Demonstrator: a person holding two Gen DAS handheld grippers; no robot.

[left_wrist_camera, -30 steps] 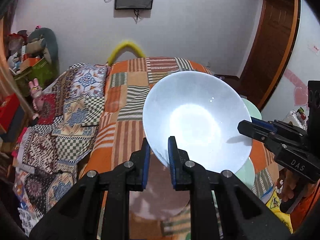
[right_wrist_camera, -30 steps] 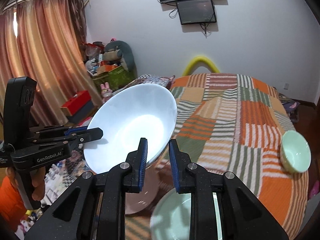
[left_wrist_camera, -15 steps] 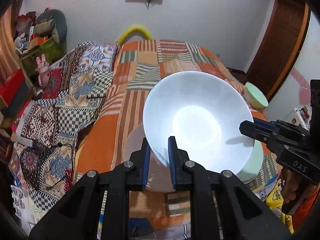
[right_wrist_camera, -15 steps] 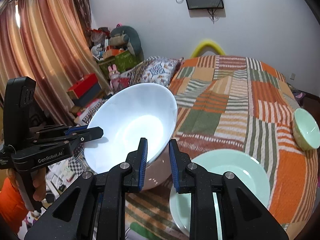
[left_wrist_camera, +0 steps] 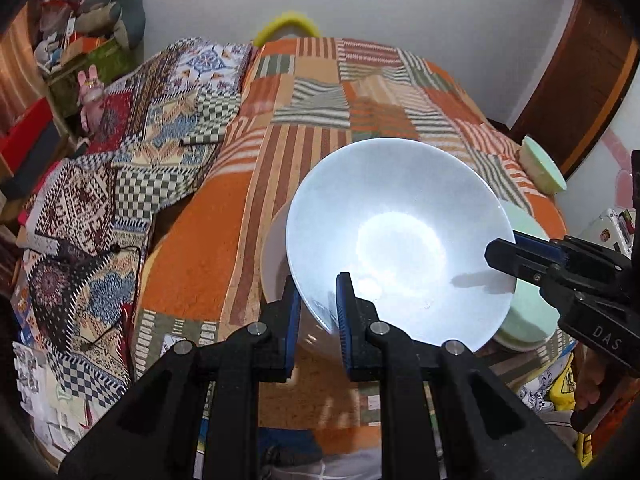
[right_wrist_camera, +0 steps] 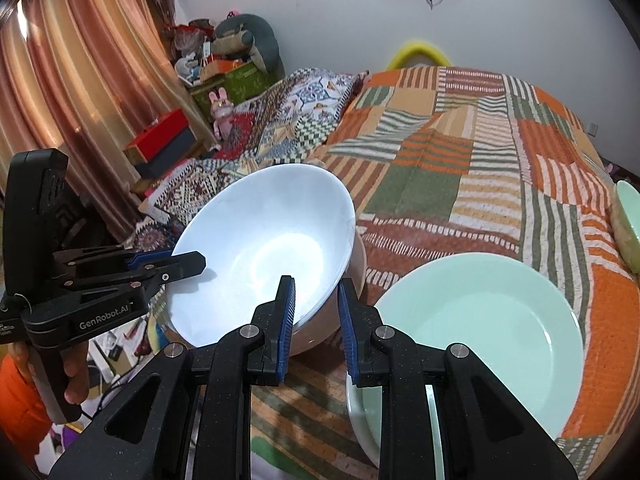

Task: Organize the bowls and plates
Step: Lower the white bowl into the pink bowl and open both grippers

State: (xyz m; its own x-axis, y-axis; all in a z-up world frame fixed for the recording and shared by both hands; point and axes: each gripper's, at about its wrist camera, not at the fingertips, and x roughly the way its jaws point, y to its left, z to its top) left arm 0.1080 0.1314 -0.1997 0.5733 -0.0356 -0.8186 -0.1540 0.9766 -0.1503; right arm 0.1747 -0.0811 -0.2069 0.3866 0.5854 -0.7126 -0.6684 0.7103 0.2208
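Note:
A large white bowl hangs tilted just above a pale pink bowl that sits on the patchwork bed cover. My left gripper is shut on the white bowl's near-left rim. My right gripper is shut on the opposite rim. A mint green plate lies on the cover right of the two bowls. Most of the pink bowl is hidden under the white one.
A small green bowl sits near the bed's right edge. The striped orange cover stretches away behind the dishes. A patterned quilt drapes off the left side, with boxes and toys by the curtain.
Both grippers have come down with the white bowl, which now hangs close over the pink bowl. The green plate and the bed's near edge fill more of the views.

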